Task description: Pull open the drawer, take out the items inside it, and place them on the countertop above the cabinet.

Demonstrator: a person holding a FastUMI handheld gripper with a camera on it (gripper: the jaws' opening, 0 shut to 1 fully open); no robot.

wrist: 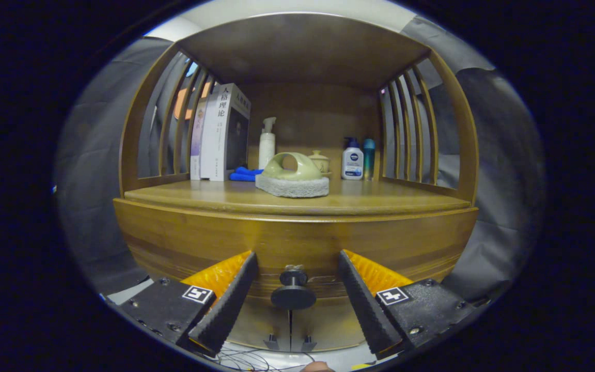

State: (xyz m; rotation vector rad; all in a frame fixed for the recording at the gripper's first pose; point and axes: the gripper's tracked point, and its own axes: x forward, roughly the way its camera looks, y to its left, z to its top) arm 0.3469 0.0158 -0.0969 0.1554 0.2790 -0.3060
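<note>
We see the gripper (293,274) held with its fingers (228,305) spread wide on either side of the dark round knob (293,292), touching nothing. The knob sits between them on the wooden drawer front (297,240), which lies flush with the cabinet. Above it is the countertop (380,201), carrying a green-handled scrubbing pad (293,178) near the front, upright books (220,134) beside a blue cloth (245,174), a white pump bottle (266,143), a small lidded cup (320,161) and two bottles (358,159) at the back.
</note>
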